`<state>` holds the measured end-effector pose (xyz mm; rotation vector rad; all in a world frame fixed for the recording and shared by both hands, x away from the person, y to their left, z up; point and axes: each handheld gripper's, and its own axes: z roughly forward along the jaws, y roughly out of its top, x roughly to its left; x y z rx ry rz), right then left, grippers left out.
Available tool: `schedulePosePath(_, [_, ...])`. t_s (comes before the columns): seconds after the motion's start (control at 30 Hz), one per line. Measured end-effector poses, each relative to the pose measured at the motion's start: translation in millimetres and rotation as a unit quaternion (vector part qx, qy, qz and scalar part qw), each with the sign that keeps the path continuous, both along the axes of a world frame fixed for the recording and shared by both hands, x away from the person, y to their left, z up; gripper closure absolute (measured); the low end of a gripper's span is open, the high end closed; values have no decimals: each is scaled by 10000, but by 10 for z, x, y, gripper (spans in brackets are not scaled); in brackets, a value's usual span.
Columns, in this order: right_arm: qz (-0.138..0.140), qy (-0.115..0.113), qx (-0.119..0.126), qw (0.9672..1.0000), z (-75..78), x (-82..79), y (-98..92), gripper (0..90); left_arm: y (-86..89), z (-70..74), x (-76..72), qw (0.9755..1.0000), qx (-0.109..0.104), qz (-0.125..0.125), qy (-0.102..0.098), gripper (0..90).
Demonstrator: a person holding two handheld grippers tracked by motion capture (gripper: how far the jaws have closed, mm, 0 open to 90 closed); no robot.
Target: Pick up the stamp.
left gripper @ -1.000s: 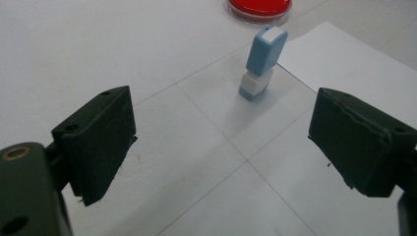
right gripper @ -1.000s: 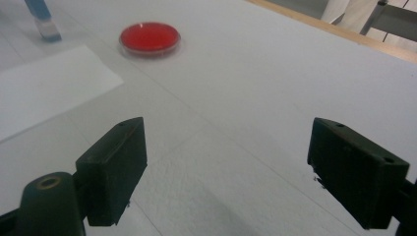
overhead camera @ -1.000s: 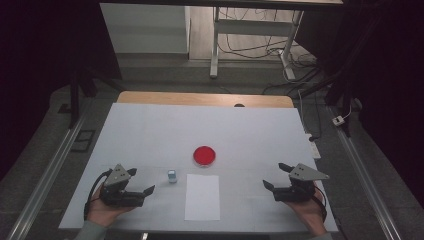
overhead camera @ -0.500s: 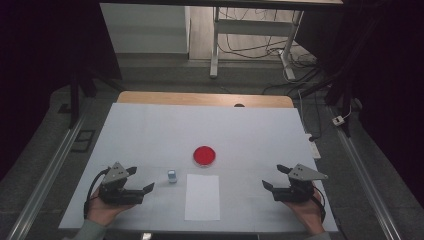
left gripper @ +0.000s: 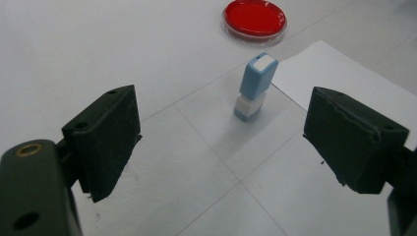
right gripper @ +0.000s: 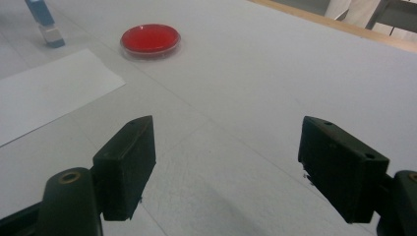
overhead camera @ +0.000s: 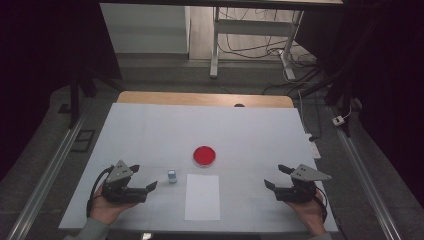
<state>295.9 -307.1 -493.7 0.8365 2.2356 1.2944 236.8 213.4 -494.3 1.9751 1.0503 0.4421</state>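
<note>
A small blue and white stamp-like block (overhead camera: 172,176) (left gripper: 254,86) (right gripper: 45,23) stands upright on the white table. A red round dish (overhead camera: 204,155) (left gripper: 254,19) (right gripper: 150,40) lies beyond it. A white sheet of paper (overhead camera: 202,196) (left gripper: 344,78) (right gripper: 44,93) lies near the front edge. My left gripper (overhead camera: 143,177) (left gripper: 231,142) rests open at the front left, jaws wide and pointed at the block, a short way off. My right gripper (overhead camera: 276,176) (right gripper: 226,162) rests open at the front right with nothing between its jaws.
The white table (overhead camera: 150,135) ends in a wooden strip (overhead camera: 200,99) at the far edge. Metal rails (overhead camera: 45,175) run along both sides. Desk legs and cables (overhead camera: 260,45) stand on the floor beyond the table.
Both grippers have shifted only slightly; the left one edged a little forward. Block, dish and paper have not moved.
</note>
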Motion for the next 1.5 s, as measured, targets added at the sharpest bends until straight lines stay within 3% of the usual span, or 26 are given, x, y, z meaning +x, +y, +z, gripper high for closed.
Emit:
schedulePosePath(0.53, [157,-23,-19,9999,10,26,74,235,-40,51,47,10000,-35,-57,-46,157])
schedulePosePath(0.9, [216,13,7,9998,-6,53,131,243,-156,150,92,9996,-10,-269,-73,173])
schedulePosePath(1.17, [243,21,27,9997,-17,11,158,245,-299,210,232,9987,7,-515,-61,184])
schedulePosePath(1.5, [236,37,-18,9997,-18,-7,201,246,-484,214,496,9955,198,-918,126,201])
